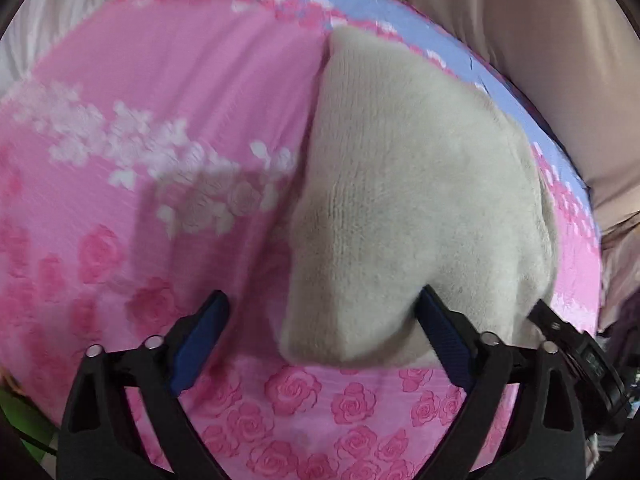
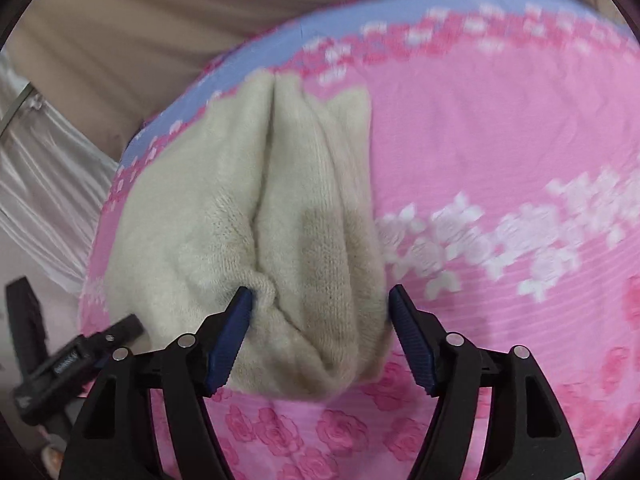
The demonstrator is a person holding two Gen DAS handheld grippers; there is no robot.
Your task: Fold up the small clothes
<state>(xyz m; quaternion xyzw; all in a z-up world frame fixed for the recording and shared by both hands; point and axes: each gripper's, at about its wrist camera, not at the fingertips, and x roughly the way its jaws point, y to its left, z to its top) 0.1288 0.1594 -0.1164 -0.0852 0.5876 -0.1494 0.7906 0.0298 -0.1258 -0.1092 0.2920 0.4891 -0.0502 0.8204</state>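
Cream knit [image 2: 248,216], soft, light and limp, lies bunched on the pink sheet [image 2: 500,140] near its far-left edge; both tools, left [image 1: 322,330] and right [image 2: 320,334], apart, straddling near hem — best pinched there.

A bed covered by a pink rose-patterned sheet [image 1: 160,92] with a blue border carried one cream knitted garment [image 1: 400,200], bunched in lengthwise folds near the sheet's blue edge
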